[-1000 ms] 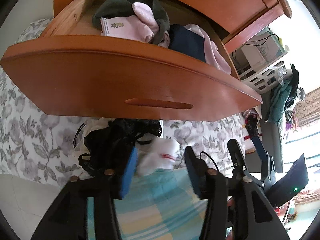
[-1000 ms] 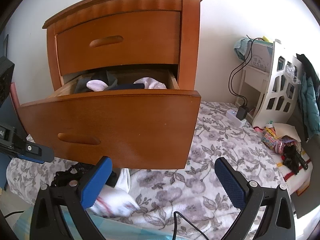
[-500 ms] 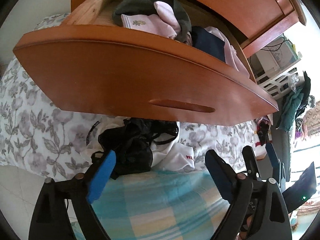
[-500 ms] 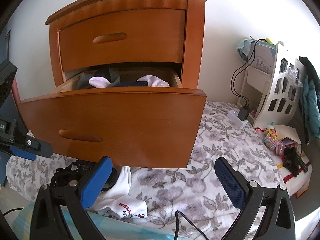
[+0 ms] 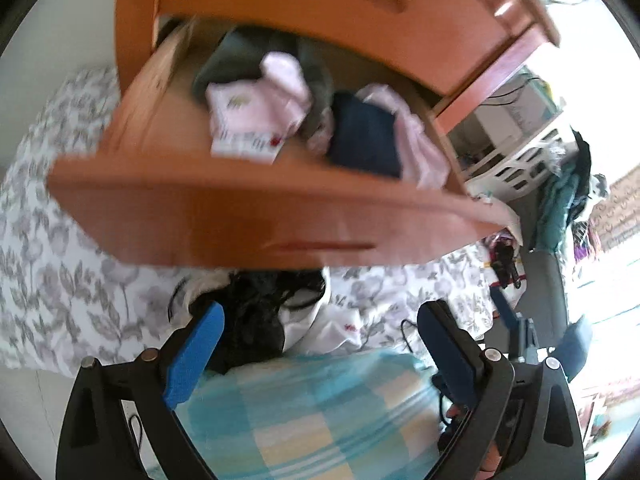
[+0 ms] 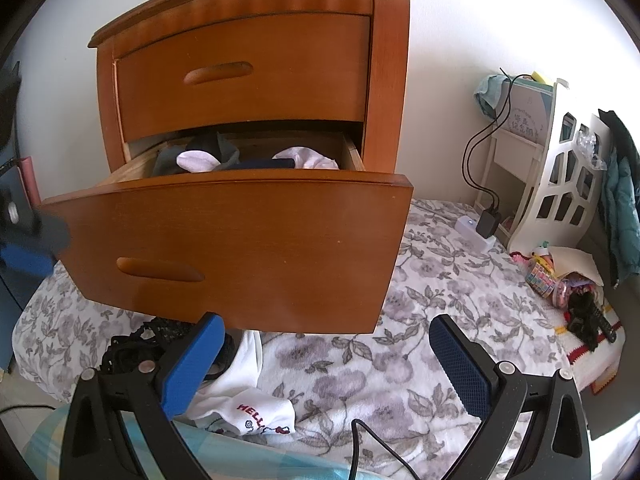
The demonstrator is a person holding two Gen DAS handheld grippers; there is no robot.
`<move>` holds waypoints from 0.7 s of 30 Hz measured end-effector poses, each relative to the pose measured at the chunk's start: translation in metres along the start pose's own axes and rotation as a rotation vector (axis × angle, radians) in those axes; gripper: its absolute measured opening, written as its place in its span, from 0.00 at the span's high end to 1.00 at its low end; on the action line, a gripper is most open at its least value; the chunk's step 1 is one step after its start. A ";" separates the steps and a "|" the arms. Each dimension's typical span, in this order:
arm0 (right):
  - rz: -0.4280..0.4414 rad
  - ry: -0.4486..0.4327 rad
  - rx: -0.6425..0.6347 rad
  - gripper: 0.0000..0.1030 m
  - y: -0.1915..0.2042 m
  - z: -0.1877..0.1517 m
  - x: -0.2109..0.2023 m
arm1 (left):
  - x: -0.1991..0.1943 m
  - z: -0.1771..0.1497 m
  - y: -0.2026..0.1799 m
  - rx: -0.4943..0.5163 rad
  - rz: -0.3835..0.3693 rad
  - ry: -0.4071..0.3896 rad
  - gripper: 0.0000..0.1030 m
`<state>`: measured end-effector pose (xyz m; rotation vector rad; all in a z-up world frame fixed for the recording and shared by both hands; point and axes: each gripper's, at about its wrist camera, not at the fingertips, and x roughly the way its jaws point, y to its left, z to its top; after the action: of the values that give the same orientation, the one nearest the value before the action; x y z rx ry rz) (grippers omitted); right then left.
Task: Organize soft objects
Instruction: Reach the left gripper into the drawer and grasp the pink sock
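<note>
Both grippers, left (image 5: pixel 318 336) and right (image 6: pixel 326 354), hang with jaws spread wide, holding nothing. Just beyond their left fingers, black lace garment (image 6: pixel 132 346) and white printed cloth (image 6: pixel 256 408) lie on floral bedding (image 6: pixel 440 320), beneath the open drawer (image 6: pixel 240 240) of clothes.

Blurred view: left claw (image 5: pixel 320 336) spread wide, holding nothing, above a black lace garment (image 5: pixel 260 316) and white garment (image 5: pixel 332 328) on the floral bedspread (image 5: pixel 60 280). Open wooden drawer (image 5: pixel 240 208) above holds pink clothes (image 5: pixel 256 112), a navy item (image 5: pixel 366 140) and grey fabric (image 5: pixel 236 56).
</note>
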<state>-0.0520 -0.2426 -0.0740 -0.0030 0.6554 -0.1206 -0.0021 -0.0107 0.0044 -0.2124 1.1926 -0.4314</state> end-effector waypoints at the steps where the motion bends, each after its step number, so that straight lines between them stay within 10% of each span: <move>1: 0.001 0.000 0.001 0.00 0.000 0.000 0.000 | -0.010 0.006 -0.004 0.017 -0.005 -0.031 0.05; 11: 0.009 0.014 0.013 0.00 -0.003 0.000 0.004 | -0.066 0.069 0.004 0.017 0.062 -0.263 0.05; 21: 0.020 0.025 0.037 0.00 -0.007 0.000 0.007 | -0.017 0.116 0.027 -0.063 0.170 -0.122 0.06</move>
<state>-0.0477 -0.2507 -0.0777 0.0412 0.6783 -0.1133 0.1064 0.0132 0.0501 -0.1877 1.0948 -0.2294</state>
